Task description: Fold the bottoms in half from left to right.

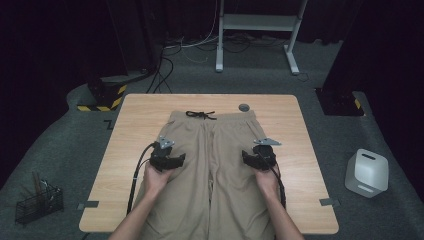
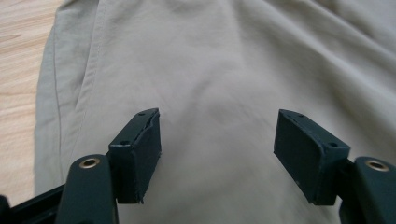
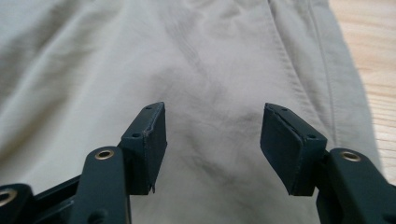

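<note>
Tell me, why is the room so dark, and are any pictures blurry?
High view: the surroundings lie in darkness while light falls on the wooden table and beige shorts. Left gripper view: the shorts look soft, slightly blurred. Right gripper view: faint shadows on the shorts between the open jaws.

The left gripper (image 2: 217,144) hangs over beige shorts (image 2: 224,70), jaws spread with nothing between them, apparently just clear of the cloth; wooden desk (image 2: 21,70) shows beside the shorts.

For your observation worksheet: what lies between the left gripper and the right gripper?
In the high view, only the beige shorts span between the left gripper and the right gripper.
</note>
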A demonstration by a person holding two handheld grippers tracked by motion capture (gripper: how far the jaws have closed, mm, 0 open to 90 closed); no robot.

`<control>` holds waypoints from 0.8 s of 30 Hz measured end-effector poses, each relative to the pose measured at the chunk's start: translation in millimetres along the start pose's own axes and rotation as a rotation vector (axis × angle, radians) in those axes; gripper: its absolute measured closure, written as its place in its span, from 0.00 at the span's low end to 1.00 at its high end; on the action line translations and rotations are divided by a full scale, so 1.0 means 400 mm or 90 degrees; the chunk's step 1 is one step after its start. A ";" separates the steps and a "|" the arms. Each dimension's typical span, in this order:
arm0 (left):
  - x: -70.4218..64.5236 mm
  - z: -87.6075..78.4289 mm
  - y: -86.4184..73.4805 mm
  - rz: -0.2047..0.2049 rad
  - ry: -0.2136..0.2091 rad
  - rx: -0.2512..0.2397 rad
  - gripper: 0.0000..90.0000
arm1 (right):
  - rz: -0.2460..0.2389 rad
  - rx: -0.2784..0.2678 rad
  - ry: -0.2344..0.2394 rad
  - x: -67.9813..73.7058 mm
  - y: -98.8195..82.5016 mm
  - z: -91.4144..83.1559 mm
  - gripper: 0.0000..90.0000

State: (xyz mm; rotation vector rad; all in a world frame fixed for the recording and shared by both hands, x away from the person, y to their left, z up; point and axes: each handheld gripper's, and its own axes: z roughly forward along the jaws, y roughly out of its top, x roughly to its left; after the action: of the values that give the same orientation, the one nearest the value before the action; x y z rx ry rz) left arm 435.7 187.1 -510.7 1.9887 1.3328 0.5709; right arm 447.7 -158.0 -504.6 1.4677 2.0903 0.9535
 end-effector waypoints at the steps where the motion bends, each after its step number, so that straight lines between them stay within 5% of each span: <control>1: 0.001 0.009 0.000 -0.002 0.002 0.004 0.35 | -0.003 0.007 -0.005 0.002 -0.003 0.008 0.45; 6: 0.000 0.024 -0.011 0.018 0.012 0.021 0.35 | -0.031 0.028 -0.020 0.009 -0.020 0.027 0.44; 13: -0.006 0.011 -0.044 0.014 0.008 -0.018 0.35 | -0.057 0.012 -0.018 0.019 -0.047 0.011 0.44; 24: -0.049 -0.063 -0.114 0.019 -0.006 -0.022 0.34 | -0.073 0.000 0.002 0.041 -0.138 -0.077 0.44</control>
State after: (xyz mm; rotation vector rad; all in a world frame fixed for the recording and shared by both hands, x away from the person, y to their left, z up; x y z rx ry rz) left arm 382.5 187.8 -526.8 1.9842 1.2808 0.5935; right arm 385.2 -163.5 -523.1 1.3312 2.1503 0.9123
